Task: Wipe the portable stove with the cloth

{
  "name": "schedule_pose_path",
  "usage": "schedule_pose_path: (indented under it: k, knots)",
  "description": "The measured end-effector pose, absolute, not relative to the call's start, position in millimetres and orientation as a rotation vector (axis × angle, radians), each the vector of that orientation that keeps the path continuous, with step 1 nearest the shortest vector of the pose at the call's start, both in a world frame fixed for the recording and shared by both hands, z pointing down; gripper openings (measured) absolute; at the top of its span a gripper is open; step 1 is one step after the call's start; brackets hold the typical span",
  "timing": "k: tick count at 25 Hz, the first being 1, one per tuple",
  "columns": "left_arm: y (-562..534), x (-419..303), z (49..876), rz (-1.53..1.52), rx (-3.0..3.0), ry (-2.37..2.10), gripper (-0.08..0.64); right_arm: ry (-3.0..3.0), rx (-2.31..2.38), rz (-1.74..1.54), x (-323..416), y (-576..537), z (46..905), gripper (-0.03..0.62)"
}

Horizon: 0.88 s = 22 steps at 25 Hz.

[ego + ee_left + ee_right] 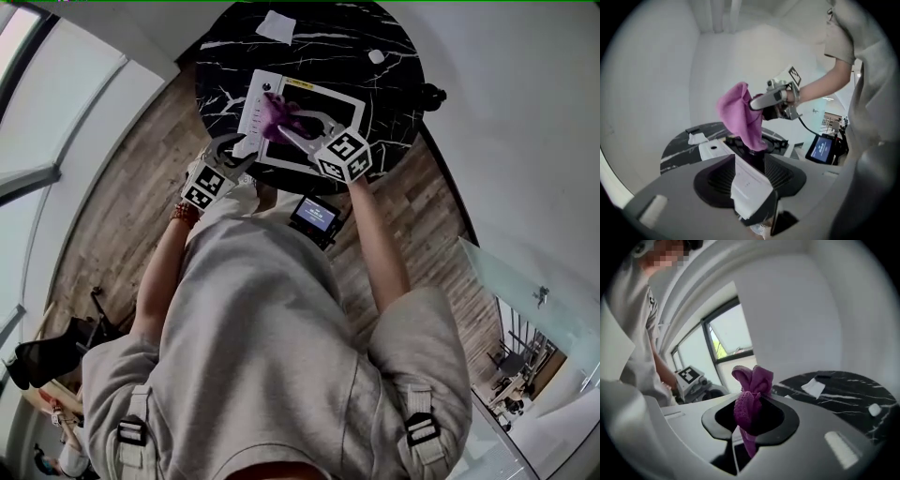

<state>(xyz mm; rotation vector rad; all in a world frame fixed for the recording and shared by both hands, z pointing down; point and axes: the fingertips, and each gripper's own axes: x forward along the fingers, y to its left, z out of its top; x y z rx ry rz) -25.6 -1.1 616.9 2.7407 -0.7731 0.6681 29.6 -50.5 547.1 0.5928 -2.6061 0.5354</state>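
A white portable stove [254, 117] with a black burner top sits on the round black marble table [220, 61]. A purple cloth [277, 114] hangs bunched above it, and my right gripper [295, 131] is shut on that cloth [750, 401]. In the left gripper view the right gripper [759, 104] holds the cloth [738, 117] clear above the burner grate [774, 143]. My left gripper [239, 150] hovers at the stove's near left corner. Its jaws stand wide, with the stove's white side panel [711, 149] running under and between them; no pad visibly presses on it.
A white paper scrap [275, 26] and a small white object [376, 56] lie on the table's far side. A black knob-like thing [433, 94] sits at the table's right edge. A device with a lit screen [314, 216] hangs at the person's waist.
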Motion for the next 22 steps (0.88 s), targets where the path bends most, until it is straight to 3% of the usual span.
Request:
schedule_pose_path:
  k: [5,10,22]
  knots:
    - [-36.8,-15.2,521.8,0.357,2.876,-0.964,0.096,-2.735,1.092,0.298,70.8,-44.4,469.0,0.1]
    - [-53.7,11.5,463.3,0.142,2.938,-1.053,0.02,-2.563,1.365,0.076,81.9,-24.1,451.1,0.095]
    - [-40.6,45.9,466.0,0.162,2.959,-0.948,0.006,-2.48,1.637,0.102,134.9,-15.4,446.8,0.091]
